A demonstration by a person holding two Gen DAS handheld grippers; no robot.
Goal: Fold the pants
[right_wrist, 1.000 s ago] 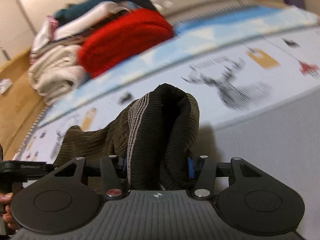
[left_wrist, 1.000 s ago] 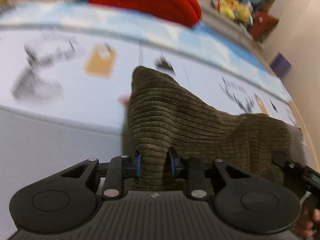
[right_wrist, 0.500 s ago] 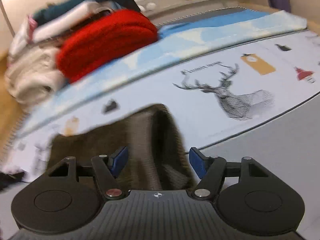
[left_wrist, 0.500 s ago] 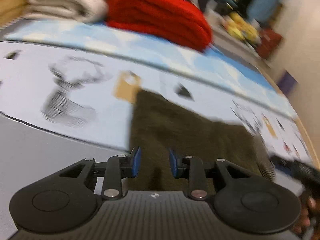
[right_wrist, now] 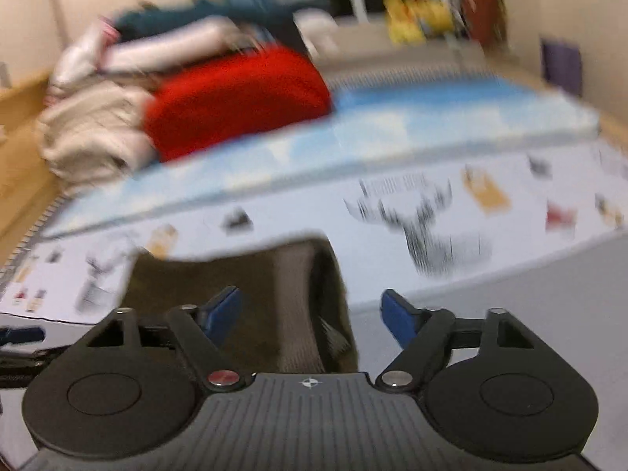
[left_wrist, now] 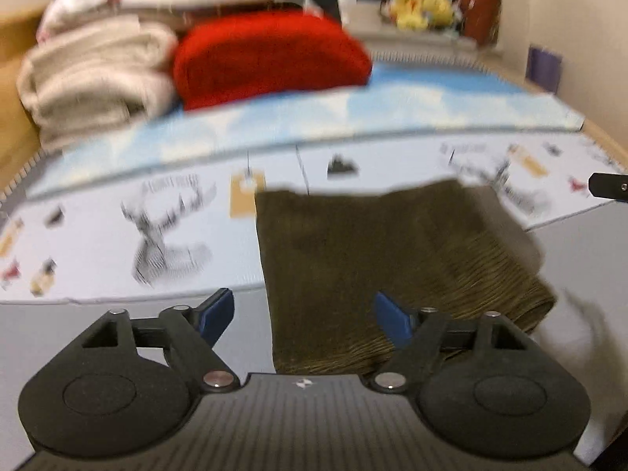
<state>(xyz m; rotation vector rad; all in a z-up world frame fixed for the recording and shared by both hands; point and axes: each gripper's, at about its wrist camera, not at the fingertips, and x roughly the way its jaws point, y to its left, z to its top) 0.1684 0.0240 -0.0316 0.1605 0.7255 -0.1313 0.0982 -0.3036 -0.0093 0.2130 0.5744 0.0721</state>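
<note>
- The pants (left_wrist: 376, 251) are one olive-brown ribbed, corduroy-like garment, folded into a flat, roughly rectangular pad; the ribs show most clearly along the near right edge in the left wrist view.
- In the right wrist view the same pants (right_wrist: 219, 286) show a paler, striped inner band running along their right side, next to a dark fold.
- They lie on the surface below both grippers, partly on the plain grey area (left_wrist: 129, 314) and partly on the printed mat (left_wrist: 117, 212), their far edge reaching the mat's pictures.
- The left gripper (left_wrist: 304, 314) hangs over the near edge of the pants with its two blue-tipped fingers (left_wrist: 214, 312) spread wide; they have just been opening, and the cloth lies below them, free of the pads.
- The right gripper (right_wrist: 312, 314) stands the same way: fingers (right_wrist: 396, 316) wide apart, just opened, nothing pressed between them, the pants' right edge beneath.
- The mat carries deer drawings, small orange tags and other little pictures; writing stands above a deer but is too blurred to read.
- Beyond it lies a sky-blue mat with white clouds (left_wrist: 353, 114).
- At the back sits one red folded knit (left_wrist: 271, 55), a cream bundle (left_wrist: 90, 78) beside it, and further pale and teal clothes piled on top.
- Yellow soft toys (left_wrist: 420, 8) sit far back; their number cannot be told.
</note>
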